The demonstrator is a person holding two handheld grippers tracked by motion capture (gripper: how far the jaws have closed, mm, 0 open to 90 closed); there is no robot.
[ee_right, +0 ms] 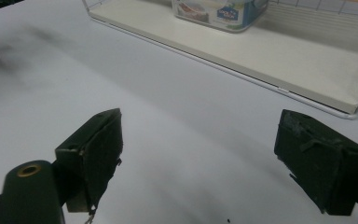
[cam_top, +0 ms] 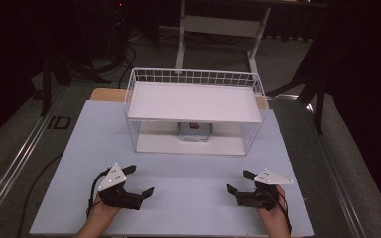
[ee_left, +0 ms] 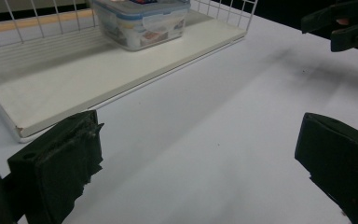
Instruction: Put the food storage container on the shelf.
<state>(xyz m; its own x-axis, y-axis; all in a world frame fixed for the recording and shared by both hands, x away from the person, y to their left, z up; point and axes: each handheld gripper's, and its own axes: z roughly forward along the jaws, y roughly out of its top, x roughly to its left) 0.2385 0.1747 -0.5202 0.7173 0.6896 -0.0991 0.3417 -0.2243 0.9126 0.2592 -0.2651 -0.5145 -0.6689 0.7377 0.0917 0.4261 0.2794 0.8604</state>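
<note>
A dim room with dark stands and a pale frame at twelve o'clock surrounds a broad white worktop (cam_top: 178,198) laid over a wooden board. On the worktop, toward twelve o'clock, stands a white wire shelf rack (cam_top: 194,109) with a solid upper board and a lower board open at the front. On the lower board, at its middle and set back under the upper one, sits a clear plastic lidded container (cam_top: 195,131) with a blue-edged lid and a printed label; it is seen closer in the left gripper view (ee_left: 142,23) and the right gripper view (ee_right: 219,11). Well apart from it, near six o'clock, the person holds the left gripper (cam_top: 141,181) at about seven o'clock and the right gripper (cam_top: 240,182) at about five o'clock, both low over bare worktop and both aimed toward the rack. The fingers (ee_left: 60,163) of the left gripper are spread wide and released, with nothing between them; the fingers (ee_right: 95,149) of the right gripper are likewise wide apart and empty, touching nothing that can be seen. This looks like the start of the work: the approach to the container has not yet begun. The next move likely calls for a low, level reach toward twelve o'clock, under the upper board, keeping the fingers wide enough to straddle the container without catching the wire sides.
</note>
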